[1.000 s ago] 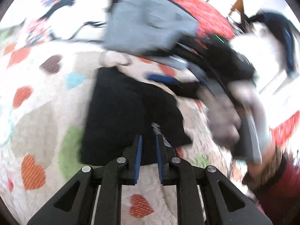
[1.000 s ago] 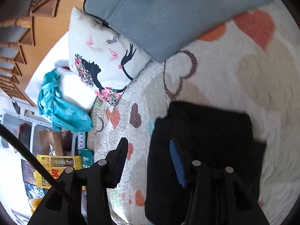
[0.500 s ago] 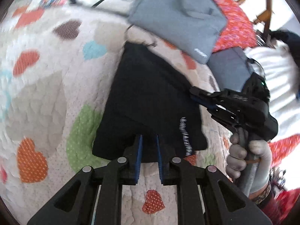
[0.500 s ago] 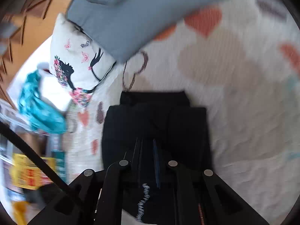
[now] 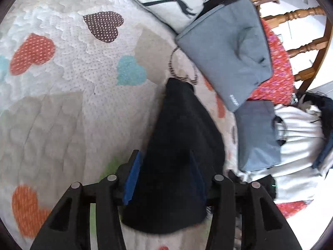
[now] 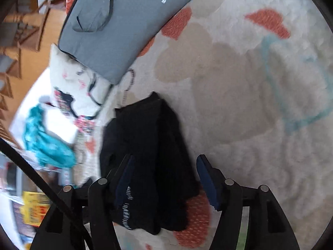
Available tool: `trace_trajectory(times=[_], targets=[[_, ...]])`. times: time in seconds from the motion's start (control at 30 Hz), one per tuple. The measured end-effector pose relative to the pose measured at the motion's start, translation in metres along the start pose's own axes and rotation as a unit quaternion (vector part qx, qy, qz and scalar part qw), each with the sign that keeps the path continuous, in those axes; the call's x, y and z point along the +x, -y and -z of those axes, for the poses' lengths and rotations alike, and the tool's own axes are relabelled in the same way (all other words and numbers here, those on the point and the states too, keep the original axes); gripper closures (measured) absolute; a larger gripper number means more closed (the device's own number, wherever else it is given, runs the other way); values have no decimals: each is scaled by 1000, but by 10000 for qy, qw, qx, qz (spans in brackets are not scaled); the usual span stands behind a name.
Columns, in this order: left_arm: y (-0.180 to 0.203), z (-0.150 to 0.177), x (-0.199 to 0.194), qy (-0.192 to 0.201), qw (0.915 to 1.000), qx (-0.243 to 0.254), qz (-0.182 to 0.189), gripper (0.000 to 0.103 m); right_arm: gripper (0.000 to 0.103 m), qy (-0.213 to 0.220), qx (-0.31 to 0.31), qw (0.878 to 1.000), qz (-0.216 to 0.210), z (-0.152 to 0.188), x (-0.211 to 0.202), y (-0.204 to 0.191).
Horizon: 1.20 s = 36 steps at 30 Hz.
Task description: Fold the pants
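Bright daylight, soft shadows, fisheye bending at dark edges, motion blur, overexposed white background

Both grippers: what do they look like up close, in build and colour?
The left gripper and right gripper look alike: black angular linkage arms with cut-out openings and round silver pivot screws, each finger faced with a blue pad. A thin black cable crosses the right wrist view.

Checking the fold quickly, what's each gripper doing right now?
Left gripper: opening, black pants between jaws, not pinched.
Right gripper: opening, pants between jaws, released.
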State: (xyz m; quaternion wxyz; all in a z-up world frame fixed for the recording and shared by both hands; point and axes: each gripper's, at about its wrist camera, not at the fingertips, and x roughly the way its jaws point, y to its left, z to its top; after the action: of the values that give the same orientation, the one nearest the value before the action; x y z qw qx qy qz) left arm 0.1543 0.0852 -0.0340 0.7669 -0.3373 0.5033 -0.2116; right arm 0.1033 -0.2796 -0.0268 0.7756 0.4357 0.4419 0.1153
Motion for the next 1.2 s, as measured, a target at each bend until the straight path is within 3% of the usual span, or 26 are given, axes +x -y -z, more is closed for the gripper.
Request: trace_trajectory(times=[0.1, 0.13, 0.2, 0.23, 0.3, 0.37, 0.43, 0.63, 0.7, 0.8, 0.87, 0.9, 1.0, 1.03, 1.07, 1.13, 1.2], targets=[[-5, -1, 16, -56, 9997, -154, 179, 37, 19, -161, -47, 9994, -302, -3, 13, 0], [-6, -1, 20, -87, 9994, -211, 274, 32, 19, -127, -61, 9994, -330, -4, 15, -2], [3, 2, 25, -153, 9996, -36, 214, 31, 20, -159, -101, 9991, -377, -7, 19, -5], [10, 4, 28, -205, 9996, 100, 138, 31, 27, -180, -130, 9990, -385, -7, 20, -7], [22, 13, 30, -350, 9988, 342, 55, 42, 43, -229, -189, 9989, -364, -8, 23, -10], [36, 19, 27, -239, 9970, 704, -193, 58, 53, -238, -245, 9987, -381, -7, 23, -14], [42, 20, 20, -192, 9965, 789, -180, 67, 81, -241, -378, 9972, -601, -7, 20, -26], [57, 23, 1, 100, 9951, 983, -84, 70, 82, 41, -1255, 9895, -712, 1, 10, -85], [52, 22, 6, 56, 9957, 899, -212, 70, 82, 128, -1210, 9914, -487, -2, 13, -84], [38, 21, 20, -83, 9960, 715, -520, 67, 80, 144, -1035, 9918, 733, -6, 26, -66], [35, 20, 23, -100, 9961, 697, -539, 59, 70, 218, -1011, 9848, 1394, -8, 26, -55], [35, 20, 24, -117, 9963, 675, -528, 59, 56, 263, -914, 9852, 1426, -9, 22, -52], [34, 17, 25, -133, 9967, 640, -478, 52, 54, 185, -534, 9954, 774, -14, 11, -41], [31, 17, 27, -150, 9969, 612, -465, 47, 49, 119, -448, 9968, 646, -15, 11, -38], [26, 17, 31, -201, 9974, 539, -430, 39, 46, 56, -399, 9972, 630, -15, 11, -33], [21, 16, 36, -243, 9984, 442, -247, 35, 42, -223, -349, 9972, 619, -12, 27, -25], [21, 15, 37, -258, 9984, 460, -196, 35, 35, -33, -341, 9988, 351, -8, 30, -20]])
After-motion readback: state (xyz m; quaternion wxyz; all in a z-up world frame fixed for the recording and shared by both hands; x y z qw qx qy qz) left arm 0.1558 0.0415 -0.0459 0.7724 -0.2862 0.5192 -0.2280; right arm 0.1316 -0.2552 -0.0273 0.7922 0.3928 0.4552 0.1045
